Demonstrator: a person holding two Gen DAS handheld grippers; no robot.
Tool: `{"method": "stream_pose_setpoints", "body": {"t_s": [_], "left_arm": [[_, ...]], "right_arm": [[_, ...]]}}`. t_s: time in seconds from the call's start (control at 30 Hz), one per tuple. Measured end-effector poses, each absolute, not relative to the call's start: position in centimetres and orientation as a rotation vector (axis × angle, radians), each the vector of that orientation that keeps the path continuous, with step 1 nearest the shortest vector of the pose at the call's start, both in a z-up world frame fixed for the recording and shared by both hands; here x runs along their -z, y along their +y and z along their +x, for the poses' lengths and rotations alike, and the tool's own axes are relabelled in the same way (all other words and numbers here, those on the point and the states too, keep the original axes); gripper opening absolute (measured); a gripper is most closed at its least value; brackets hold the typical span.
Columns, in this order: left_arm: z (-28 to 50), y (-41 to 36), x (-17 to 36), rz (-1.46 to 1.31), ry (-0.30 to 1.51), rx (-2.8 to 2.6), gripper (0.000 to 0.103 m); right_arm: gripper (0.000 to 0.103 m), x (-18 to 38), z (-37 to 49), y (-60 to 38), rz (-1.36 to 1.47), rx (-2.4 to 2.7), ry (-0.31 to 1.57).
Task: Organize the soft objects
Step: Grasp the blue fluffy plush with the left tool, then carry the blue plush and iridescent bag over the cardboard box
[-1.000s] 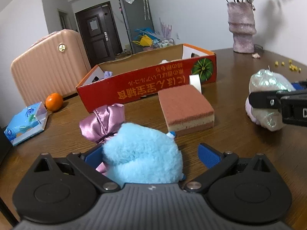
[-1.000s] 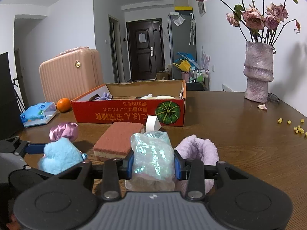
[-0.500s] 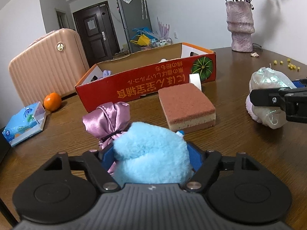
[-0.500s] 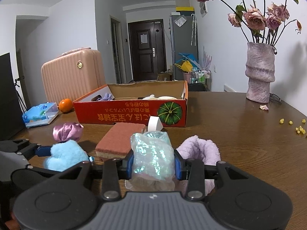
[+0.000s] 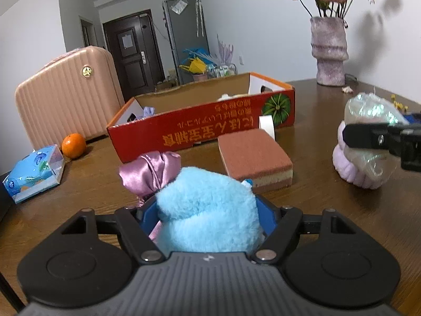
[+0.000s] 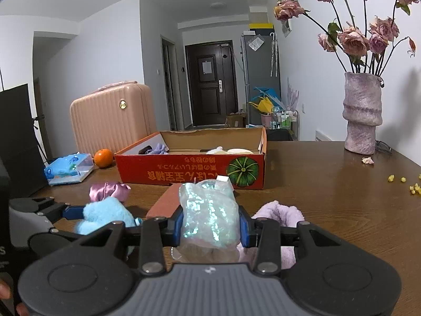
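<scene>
With both grippers pinching — left gripper [image 5: 208, 218] on fluffy blue plush ball [image 5: 208, 210], right gripper [image 6: 210, 227] on iridescent crinkly pouch [image 6: 209, 216] — grasp step looks done; next: carry into red cardboard box [image 6: 189, 175].

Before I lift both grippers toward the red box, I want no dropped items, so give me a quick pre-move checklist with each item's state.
1. Left gripper closed on the blue plush: ok, the blue pads press both its sides; the jaws have just been closing.
2. Right gripper closed on the iridescent bag: ok, squeezed between the pads.
3. Satin pouch clear of the left grip: cannot tell, it touches the plush and dips behind the left pad.
4. Lilac fuzzy piece clear of the right grip: cannot tell, it lies against the bag.
5. Red box has open room: ok, its middle looks bare.
6. Sponge block lies in the path: not ok, lift over it.
</scene>
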State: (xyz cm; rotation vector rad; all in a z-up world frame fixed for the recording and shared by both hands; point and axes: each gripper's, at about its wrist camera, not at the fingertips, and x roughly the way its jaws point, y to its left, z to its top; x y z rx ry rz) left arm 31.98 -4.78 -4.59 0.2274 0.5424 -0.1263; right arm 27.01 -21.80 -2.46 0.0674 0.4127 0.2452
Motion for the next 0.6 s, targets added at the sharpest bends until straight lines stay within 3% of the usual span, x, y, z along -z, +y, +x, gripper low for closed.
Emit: {"method": "stream_pose_setpoints", "body": {"t_s": [0.6], "left_arm": [[29.4,-2.7,0.8,0.122,0.381,0.122,0.075]], "right_arm": [[0.039,2.8,27.4,-21.7,0.074,-0.248,0.399]]}}
